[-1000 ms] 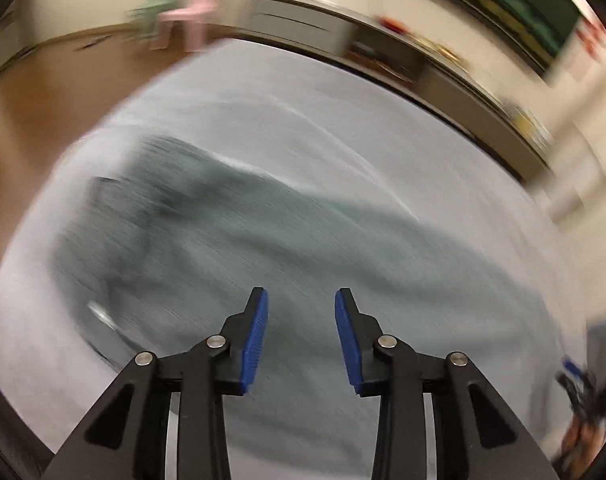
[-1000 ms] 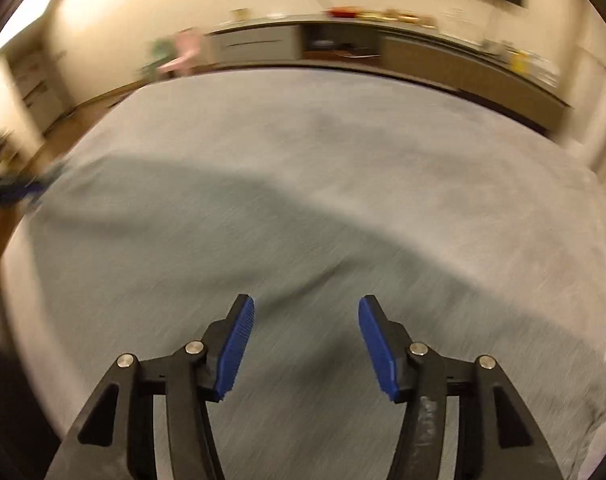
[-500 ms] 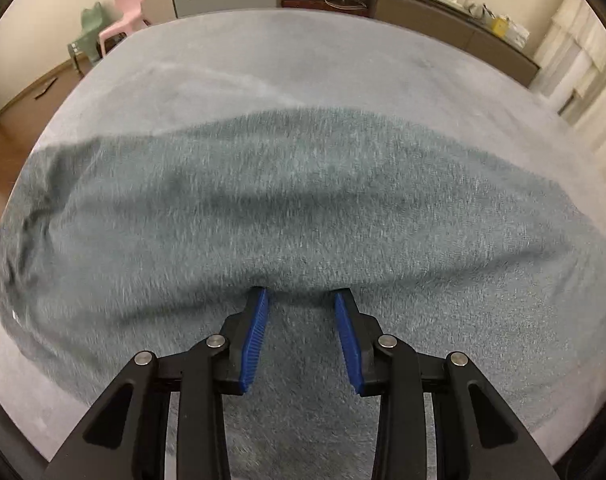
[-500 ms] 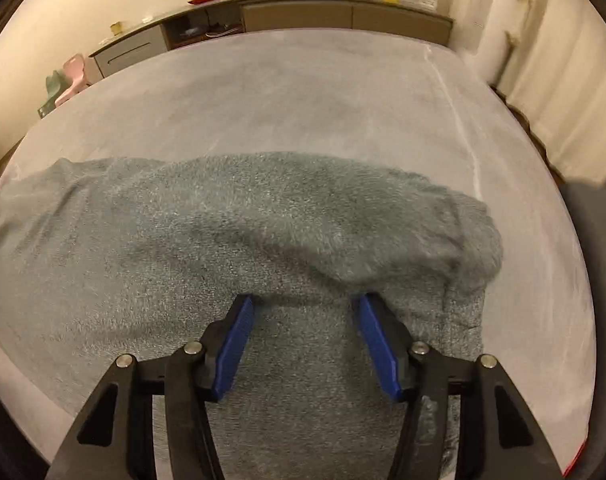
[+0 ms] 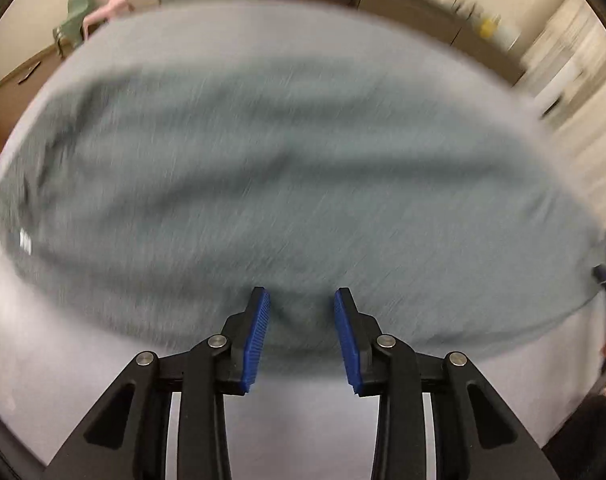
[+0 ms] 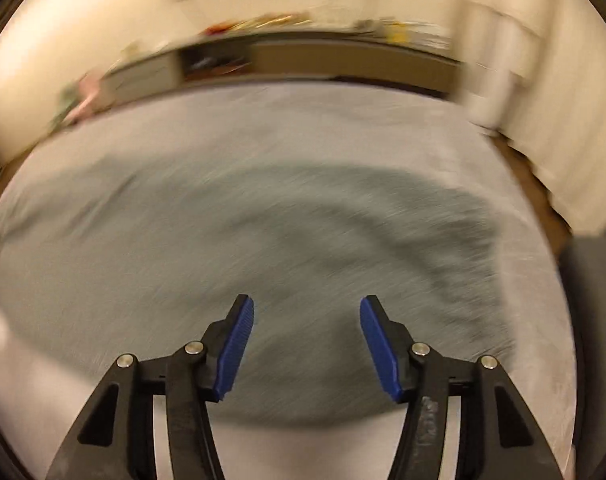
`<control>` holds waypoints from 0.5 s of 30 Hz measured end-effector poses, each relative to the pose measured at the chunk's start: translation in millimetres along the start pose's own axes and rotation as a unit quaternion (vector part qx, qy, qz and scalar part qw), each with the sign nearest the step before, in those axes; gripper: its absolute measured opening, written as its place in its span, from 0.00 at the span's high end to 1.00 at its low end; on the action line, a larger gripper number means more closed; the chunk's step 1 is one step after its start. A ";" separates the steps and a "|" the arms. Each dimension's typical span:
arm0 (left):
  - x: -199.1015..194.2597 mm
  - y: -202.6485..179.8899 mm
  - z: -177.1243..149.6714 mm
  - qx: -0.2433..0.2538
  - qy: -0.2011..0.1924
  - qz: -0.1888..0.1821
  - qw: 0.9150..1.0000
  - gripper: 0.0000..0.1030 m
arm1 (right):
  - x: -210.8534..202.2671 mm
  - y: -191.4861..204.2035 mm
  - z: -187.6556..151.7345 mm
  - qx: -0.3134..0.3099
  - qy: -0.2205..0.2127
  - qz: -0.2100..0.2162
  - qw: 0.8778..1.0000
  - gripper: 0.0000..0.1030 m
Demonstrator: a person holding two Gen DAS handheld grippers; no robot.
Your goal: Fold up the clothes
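Observation:
A grey-green fuzzy garment [image 5: 287,184] lies spread across a light grey bed [image 5: 303,424]; both views are motion-blurred. It has a small white tag [image 5: 25,240] at its left end. My left gripper [image 5: 301,300] is open and empty, its tips over the garment's near edge. The garment also shows in the right wrist view [image 6: 263,248], with its right end bunched. My right gripper [image 6: 307,312] is open and empty above the garment's near part.
A long low cabinet [image 5: 403,4] with small items runs along the far wall. A pink chair [image 5: 111,0] and a green chair [image 5: 73,20] stand at the far left. Curtains [image 6: 543,100] hang at the right. Wood floor [image 5: 11,84] borders the bed.
Both grippers have pulled back toward the garment's near edge and stayed open. The right camera has tilted up, showing more wall. The garment lies much as before.

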State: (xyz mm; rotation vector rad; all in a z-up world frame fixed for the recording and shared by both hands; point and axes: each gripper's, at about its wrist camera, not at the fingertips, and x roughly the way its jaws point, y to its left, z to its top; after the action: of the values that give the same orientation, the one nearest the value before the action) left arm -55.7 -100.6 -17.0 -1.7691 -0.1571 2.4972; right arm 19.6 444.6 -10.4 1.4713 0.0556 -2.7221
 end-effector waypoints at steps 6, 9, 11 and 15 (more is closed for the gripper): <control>-27.9 8.6 -16.5 0.028 -0.013 -0.013 0.999 0.66 | -2.3 -17.1 -19.8 -0.020 0.046 0.001 0.999 0.42; -62.8 57.3 5.2 -0.061 -0.087 0.008 0.994 0.66 | -15.5 -10.3 -21.7 -0.033 0.025 -0.051 0.998 0.42; -71.0 96.2 20.5 -0.128 -0.113 0.023 0.985 0.65 | -36.3 14.3 -18.3 -0.055 -0.017 -0.062 0.996 0.42; -48.1 140.8 31.1 -0.203 -0.093 0.053 0.973 0.65 | -60.9 134.8 4.9 -0.109 -0.057 0.055 0.991 0.42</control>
State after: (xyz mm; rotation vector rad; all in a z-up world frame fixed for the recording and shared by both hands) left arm -69.7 -247.3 20.2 -1.6993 -0.6436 2.8704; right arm 56.7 311.3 42.0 1.2212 0.2504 -2.6107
